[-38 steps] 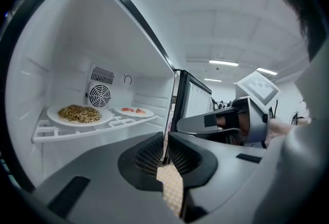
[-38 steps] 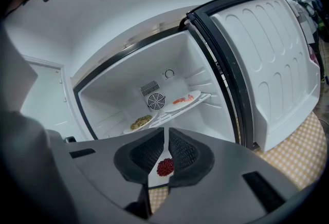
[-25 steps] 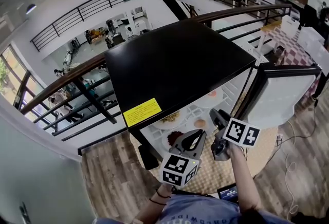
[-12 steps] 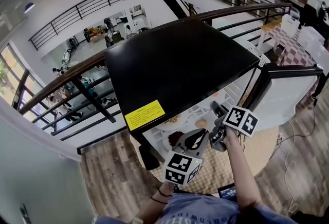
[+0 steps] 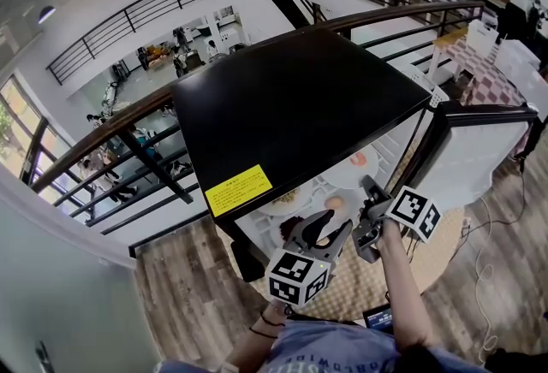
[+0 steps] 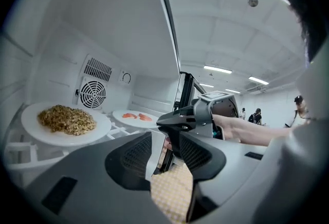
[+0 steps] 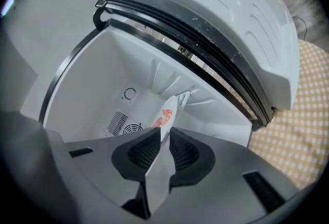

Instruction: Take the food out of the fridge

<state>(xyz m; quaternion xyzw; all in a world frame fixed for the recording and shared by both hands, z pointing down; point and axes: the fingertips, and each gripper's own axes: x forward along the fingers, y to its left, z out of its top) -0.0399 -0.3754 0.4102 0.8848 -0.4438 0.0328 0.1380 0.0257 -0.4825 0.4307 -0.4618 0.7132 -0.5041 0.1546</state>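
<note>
The black-topped fridge [image 5: 291,106] stands with its door [image 5: 479,157] swung open to the right. On its white shelf sit a plate of pink-orange fish slices [image 5: 353,164] [image 6: 134,116] and a plate of brown grains [image 5: 285,197] [image 6: 64,123]. My right gripper [image 5: 366,188] [image 7: 164,135] is rolled on its side, and its jaws are closing on the near rim of the fish plate [image 7: 165,115], pads against it. My left gripper [image 5: 330,224] [image 6: 164,141] hovers at the shelf's front, its jaws opening. A white edge shows in their gap, untouched.
Lower shelves hold a plate of dark red food [image 5: 291,230] and a small bun-like item [image 5: 334,203]. A fan vent [image 6: 93,93] marks the fridge's back wall. A yellow checkered mat [image 5: 360,286] covers the wood floor in front. A railing runs behind the fridge.
The right gripper rolled, reached in to the fish plate and drew its jaws in on the rim. The left gripper's jaws went from shut to parted; that hand stayed put.
</note>
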